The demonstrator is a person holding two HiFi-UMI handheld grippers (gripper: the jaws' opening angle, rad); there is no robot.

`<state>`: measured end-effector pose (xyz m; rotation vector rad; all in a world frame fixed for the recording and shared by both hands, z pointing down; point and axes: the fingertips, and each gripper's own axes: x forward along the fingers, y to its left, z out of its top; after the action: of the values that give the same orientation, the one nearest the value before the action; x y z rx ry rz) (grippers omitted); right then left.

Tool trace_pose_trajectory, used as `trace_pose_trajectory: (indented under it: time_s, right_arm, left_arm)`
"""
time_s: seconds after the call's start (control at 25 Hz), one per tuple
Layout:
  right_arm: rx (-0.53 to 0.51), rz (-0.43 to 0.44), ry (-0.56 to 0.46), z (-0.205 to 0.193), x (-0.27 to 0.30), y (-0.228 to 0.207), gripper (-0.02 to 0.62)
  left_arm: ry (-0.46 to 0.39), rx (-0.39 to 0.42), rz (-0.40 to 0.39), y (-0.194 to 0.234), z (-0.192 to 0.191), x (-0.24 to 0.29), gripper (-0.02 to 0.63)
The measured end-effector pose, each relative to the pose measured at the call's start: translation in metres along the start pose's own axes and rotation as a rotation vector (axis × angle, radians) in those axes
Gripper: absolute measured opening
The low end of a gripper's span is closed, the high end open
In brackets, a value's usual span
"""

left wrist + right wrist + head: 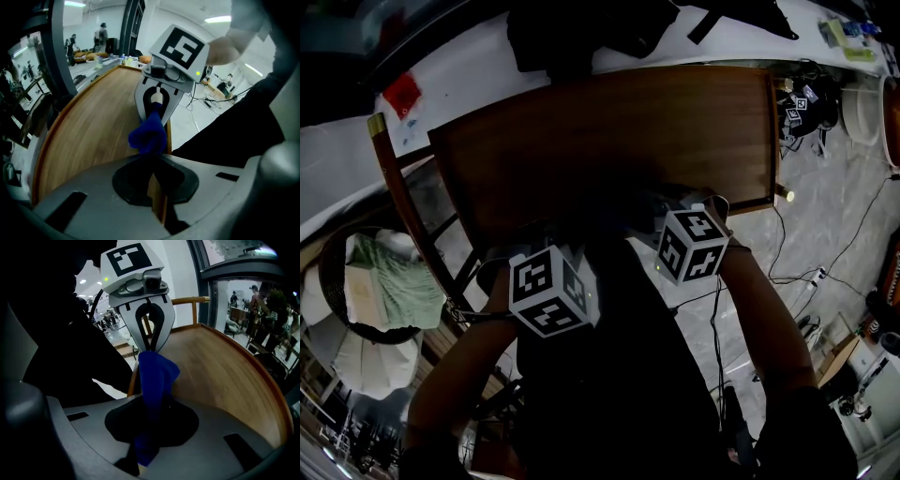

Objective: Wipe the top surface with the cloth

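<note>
The blue cloth hangs bunched between my two grippers, just above the near edge of the brown wooden table top. In the left gripper view, my right gripper faces the camera with its fingers pinched on the cloth's far end. In the right gripper view, the cloth runs from between the right gripper's own jaws up to my left gripper, whose fingers close on its top. In the head view only the two marker cubes show, the left one and the right one; the cloth is lost in shadow there.
A wooden chair stands against the table's left side. A round basket with green fabric sits on the floor at the left. Cables and a white bucket lie right of the table. A black bag rests beyond the far edge.
</note>
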<state>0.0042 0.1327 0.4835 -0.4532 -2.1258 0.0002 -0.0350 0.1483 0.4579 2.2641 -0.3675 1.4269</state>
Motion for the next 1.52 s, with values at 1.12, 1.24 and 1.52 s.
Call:
trace_pose_trajectory:
  time_s: [1.12,1.24,1.52]
  right_arm:
    - [-0.117,-0.317,0.068,-0.004,-0.081,-0.204,0.064]
    - [-0.098,-0.316,0.044,-0.012,-0.077,-0.209,0.064]
    - [-0.101,-0.289,0.022,-0.012,-0.071,-0.206,0.064]
  left_arm:
    - [-0.123,0.021,0.31,0.169,0.112,-0.051,0.012]
    - [-0.096,0.007,0.287,0.171,0.105,-0.035,0.012]
    - [-0.074,-0.02,0.257,0.168,0.092,-0.02,0.012]
